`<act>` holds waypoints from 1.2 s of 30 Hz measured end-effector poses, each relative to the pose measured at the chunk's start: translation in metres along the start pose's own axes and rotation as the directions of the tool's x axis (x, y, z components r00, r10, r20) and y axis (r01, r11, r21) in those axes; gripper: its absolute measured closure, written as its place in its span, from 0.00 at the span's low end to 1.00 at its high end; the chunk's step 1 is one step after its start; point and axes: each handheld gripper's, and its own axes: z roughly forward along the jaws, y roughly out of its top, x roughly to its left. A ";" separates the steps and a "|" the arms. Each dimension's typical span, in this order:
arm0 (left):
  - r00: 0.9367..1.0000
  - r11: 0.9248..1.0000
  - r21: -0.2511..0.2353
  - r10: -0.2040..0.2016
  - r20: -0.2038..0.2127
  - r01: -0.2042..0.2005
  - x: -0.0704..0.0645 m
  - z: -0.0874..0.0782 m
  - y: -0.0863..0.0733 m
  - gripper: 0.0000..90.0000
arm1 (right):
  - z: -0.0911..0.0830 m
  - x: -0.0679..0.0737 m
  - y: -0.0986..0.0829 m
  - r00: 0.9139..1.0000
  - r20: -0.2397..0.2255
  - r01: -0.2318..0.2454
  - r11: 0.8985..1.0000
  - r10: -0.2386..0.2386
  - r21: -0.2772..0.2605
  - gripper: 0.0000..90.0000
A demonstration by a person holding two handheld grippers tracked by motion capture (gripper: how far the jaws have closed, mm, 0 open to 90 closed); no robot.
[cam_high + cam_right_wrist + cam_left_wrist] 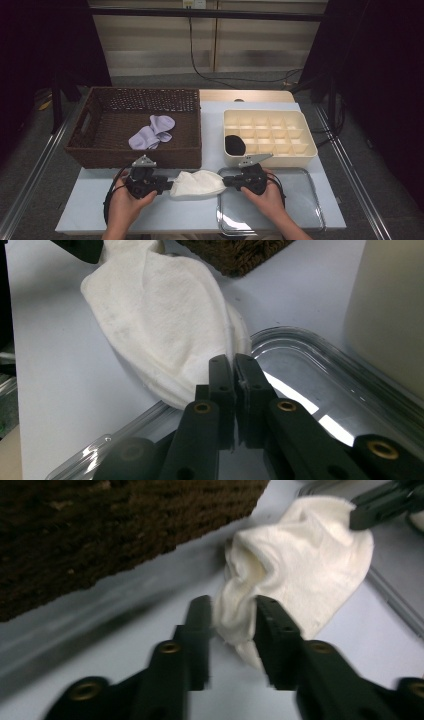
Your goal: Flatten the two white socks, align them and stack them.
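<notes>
A: One white sock [196,184] lies on the bench [150,210] between the two grippers, in front of the wicker basket [100,150], its right end at the rim of the clear tray [310,210].

B: And the jaws?

A: The left gripper [233,617] has its jaws part open around the sock's bunched end. The right gripper [234,371] has its jaws pinched together on the sock's other edge.

B: Beyond it?

A: A lilac sock [152,132] in the basket, a black one [234,144] in the cream divided box [305,150].
</notes>
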 end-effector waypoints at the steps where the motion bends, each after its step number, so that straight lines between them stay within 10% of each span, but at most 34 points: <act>1: 1.000 1.000 0.000 0.000 0.000 0.000 0.000 0.000 0.000 0.69 | 0.000 0.000 0.000 1.000 0.000 0.001 1.000 -0.001 0.000 0.96; 12: 1.000 0.999 0.041 0.018 -0.004 -0.017 -0.004 0.023 -0.002 0.81 | -0.002 -0.001 -0.003 1.000 0.005 0.009 1.000 -0.009 0.003 0.96; 26: 1.000 0.997 0.076 0.015 -0.009 -0.014 -0.011 0.011 0.009 0.89 | -0.015 0.009 0.016 0.998 0.017 0.066 0.996 -0.064 -0.066 0.96; 36: 1.000 0.996 0.087 0.029 0.002 -0.029 -0.013 0.008 0.016 0.89 | 0.017 0.034 0.033 0.987 -0.048 0.153 0.988 -0.154 -0.036 1.00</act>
